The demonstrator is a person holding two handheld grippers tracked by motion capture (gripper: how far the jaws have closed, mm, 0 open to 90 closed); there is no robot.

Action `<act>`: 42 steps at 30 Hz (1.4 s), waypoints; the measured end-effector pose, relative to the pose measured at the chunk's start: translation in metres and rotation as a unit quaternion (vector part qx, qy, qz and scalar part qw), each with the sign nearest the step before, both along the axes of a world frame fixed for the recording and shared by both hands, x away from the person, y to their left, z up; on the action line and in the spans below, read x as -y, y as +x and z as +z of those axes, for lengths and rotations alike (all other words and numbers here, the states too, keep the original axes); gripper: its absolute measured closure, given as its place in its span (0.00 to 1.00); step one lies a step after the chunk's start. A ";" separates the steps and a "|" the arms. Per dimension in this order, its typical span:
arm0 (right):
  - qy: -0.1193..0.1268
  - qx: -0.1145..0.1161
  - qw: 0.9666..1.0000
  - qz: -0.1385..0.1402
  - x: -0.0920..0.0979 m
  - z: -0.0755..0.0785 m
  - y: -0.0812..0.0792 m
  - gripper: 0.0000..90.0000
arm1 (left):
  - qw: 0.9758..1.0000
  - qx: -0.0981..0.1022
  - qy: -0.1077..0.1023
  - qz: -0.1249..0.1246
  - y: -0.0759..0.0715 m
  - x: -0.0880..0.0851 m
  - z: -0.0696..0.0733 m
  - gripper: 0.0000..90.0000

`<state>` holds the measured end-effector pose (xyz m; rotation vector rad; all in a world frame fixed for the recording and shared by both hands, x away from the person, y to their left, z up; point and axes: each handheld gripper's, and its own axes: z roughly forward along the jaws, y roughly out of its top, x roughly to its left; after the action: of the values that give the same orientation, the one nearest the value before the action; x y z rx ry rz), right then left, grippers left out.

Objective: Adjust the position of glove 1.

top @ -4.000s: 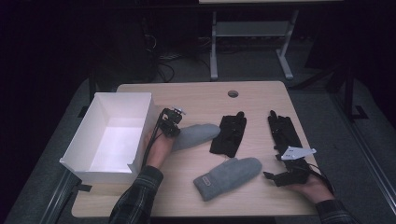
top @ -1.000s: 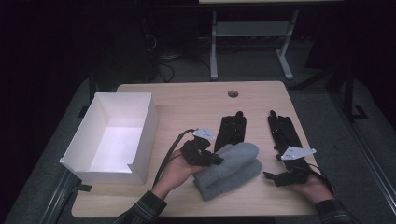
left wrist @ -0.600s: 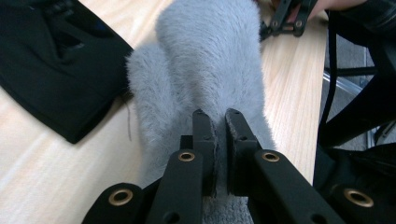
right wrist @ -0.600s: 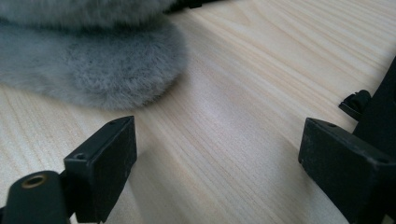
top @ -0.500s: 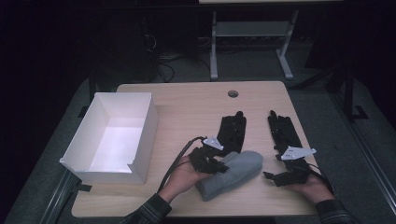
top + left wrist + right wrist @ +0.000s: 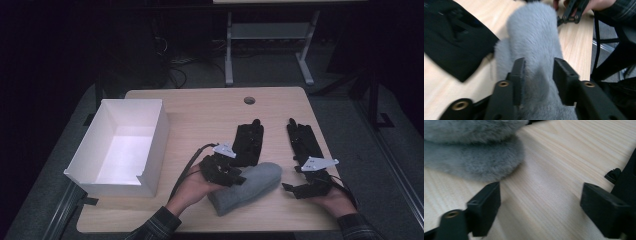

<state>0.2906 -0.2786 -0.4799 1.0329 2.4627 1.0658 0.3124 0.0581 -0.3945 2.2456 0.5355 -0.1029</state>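
Observation:
Two grey furry mittens (image 6: 250,186) lie stacked near the table's front edge, one on top of the other. My left gripper (image 6: 239,178) reaches in from the left over the upper mitten (image 6: 534,37). Its jaws have just been opening, and the fur still bulges between the parted pads (image 6: 520,72). My right gripper (image 6: 291,189) rests on the table just right of the stack. It is open and its jaws have just been closing slightly over bare wood (image 6: 540,205). The stacked mittens' rounded ends (image 6: 474,157) lie beyond its left jaw.
Two black gloves (image 6: 247,142) (image 6: 302,140) lie flat behind the mittens. A white open box (image 6: 150,145) stands at the table's left. A round hole (image 6: 249,100) marks the far edge. The other hand's gripper (image 6: 571,12) shows beyond the mitten.
My left gripper carried one grey mitten from beside the box onto the other mitten, settled it toward the front, and its jaws have parted. The right hand stayed put.

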 end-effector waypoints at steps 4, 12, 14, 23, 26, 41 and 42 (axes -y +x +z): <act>0.008 0.003 1.000 0.007 0.000 0.006 -0.001 0.48 | 1.000 0.014 0.016 0.010 0.005 -0.014 0.005 0.97; 0.014 -0.017 1.000 -0.005 -0.015 0.016 0.000 1.00 | 0.997 -0.006 0.055 0.058 0.012 -0.043 -0.022 1.00; 0.015 -0.027 1.000 -0.001 -0.022 0.016 0.001 1.00 | 0.996 -0.014 0.062 0.057 0.010 -0.045 -0.028 1.00; 0.010 -0.038 0.999 0.025 -0.046 0.016 0.003 1.00 | 0.996 -0.031 0.068 0.053 -0.008 -0.061 -0.034 1.00; 0.011 -0.037 0.999 0.034 -0.058 0.016 0.006 1.00 | 0.995 -0.032 0.064 0.065 -0.015 -0.072 -0.032 1.00; 0.012 -0.029 0.997 0.071 -0.116 0.014 0.031 1.00 | 0.993 -0.021 0.047 0.104 -0.024 -0.092 -0.027 0.97; 0.012 -0.029 0.997 0.071 -0.116 0.014 0.031 1.00 | 0.993 -0.018 0.050 0.105 -0.023 -0.093 -0.027 0.97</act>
<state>0.3214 -0.1630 -0.4654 0.9190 2.6100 1.1240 0.2889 0.1512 -0.4211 2.2723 0.8080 -0.0102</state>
